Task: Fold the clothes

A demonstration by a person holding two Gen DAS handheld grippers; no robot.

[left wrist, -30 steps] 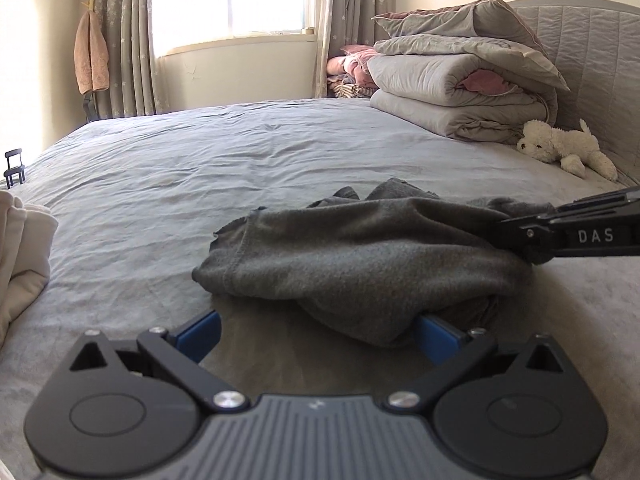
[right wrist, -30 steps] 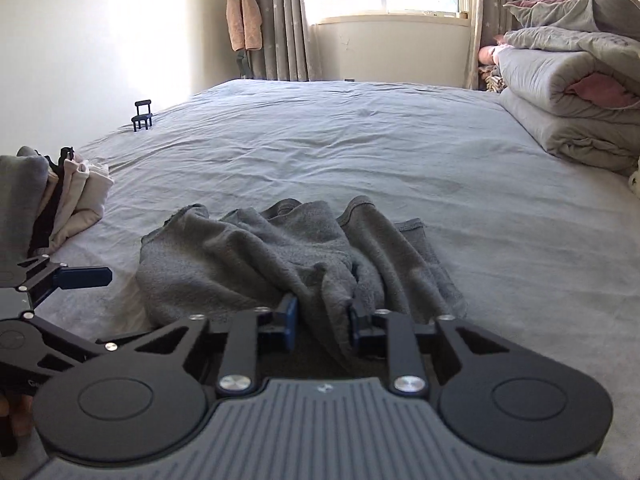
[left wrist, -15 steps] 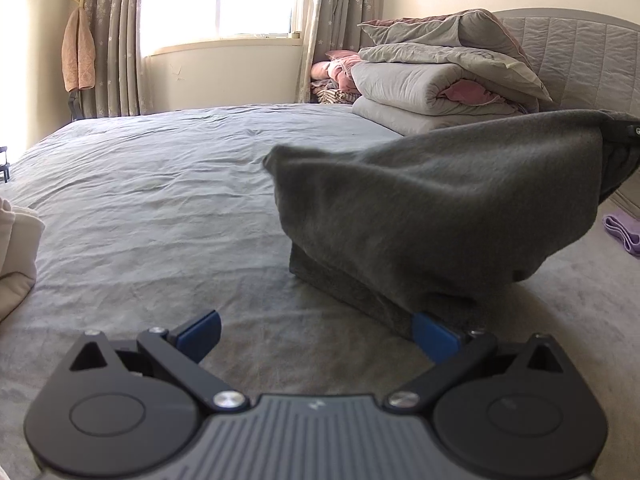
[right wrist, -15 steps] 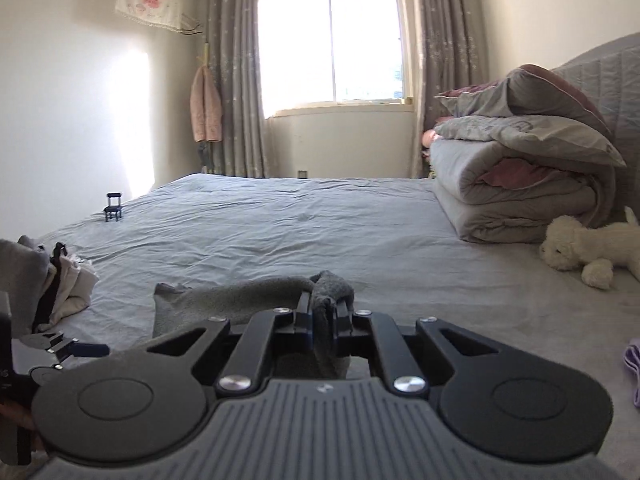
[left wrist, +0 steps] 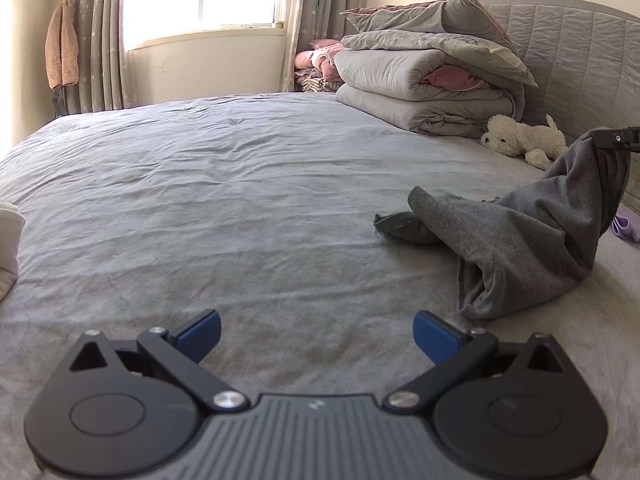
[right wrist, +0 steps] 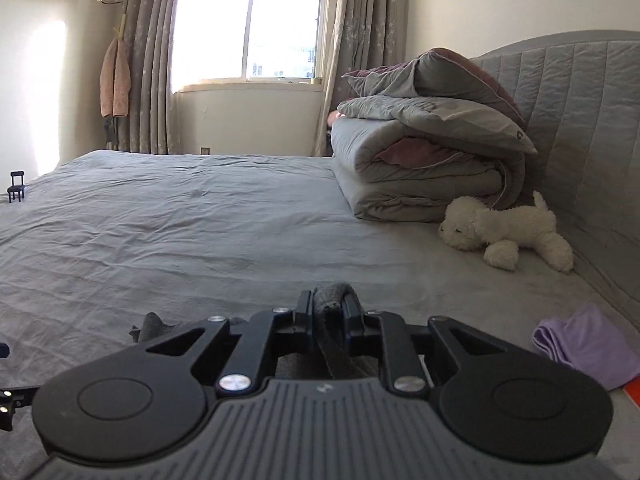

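Left gripper [left wrist: 316, 330]: jaws wide, nothing between; the grey garment [left wrist: 532, 236] that draped its right jaw earlier now trails off right. Right gripper [right wrist: 328, 312] still pinches a garment fold, raised above the bed [left wrist: 224, 200].

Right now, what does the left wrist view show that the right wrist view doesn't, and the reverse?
Only the left wrist view shows the left gripper, open over bare sheet, and how the gray garment hangs from a lifted end with its lower part on the bed.

Only the right wrist view shows the right gripper shut on a fold of the garment, and the small black chair.

Both show the white plush dog, folded quilts, purple cloth and window.
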